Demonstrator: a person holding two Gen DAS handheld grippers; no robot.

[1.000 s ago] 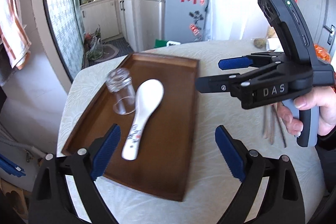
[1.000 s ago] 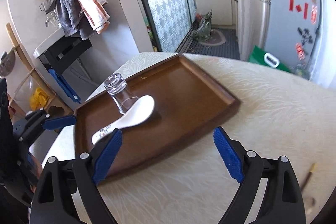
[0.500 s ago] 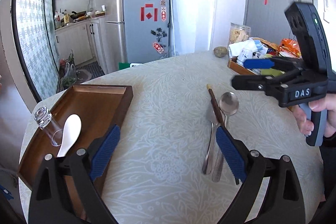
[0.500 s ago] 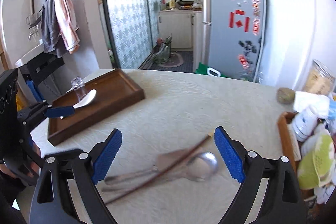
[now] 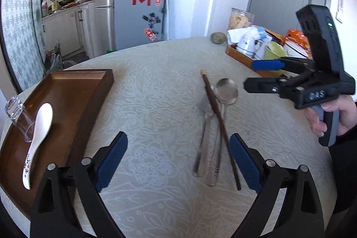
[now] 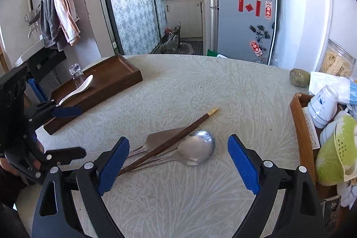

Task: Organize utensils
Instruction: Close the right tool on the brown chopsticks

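My left gripper point(image 5: 178, 162) hangs over the table point(image 5: 156, 86), jaws spread wide, nothing between the pads. My right gripper point(image 6: 178, 158) likewise gaping, holding nothing, pads either side of the utensil pile below it. In the left wrist view the right gripper sits at the far right, fingers parted, my hand point(image 5: 330, 115) on its grip.

Just ahead: the utensils lie loose on the patterned tablecloth in one overlapping bundle. Metal spoon point(image 6: 196, 150), bowl up, ribbed handle running back toward my left pad. A flat metal utensil, a spatula or knife point(image 6: 162, 136), blade beside the spoon bowl; can't tell which it is. Dark chopstick point(image 6: 178, 134) with a gold tip lies diagonally across both, touching them.

Farther left: wooden tray point(image 5: 93, 90) on the table edge, well apart from the pile. Inside it a white ceramic spoon point(image 5: 39, 133), its bowl leaning on a clear glass point(image 5: 17, 117) lying on its side.

Far right: a second tray point(image 6: 301, 137) packed with cups, a green strainer and packets. Small stone point(image 6: 299, 77) near it. Fridge point(image 6: 241, 8) beyond the table.
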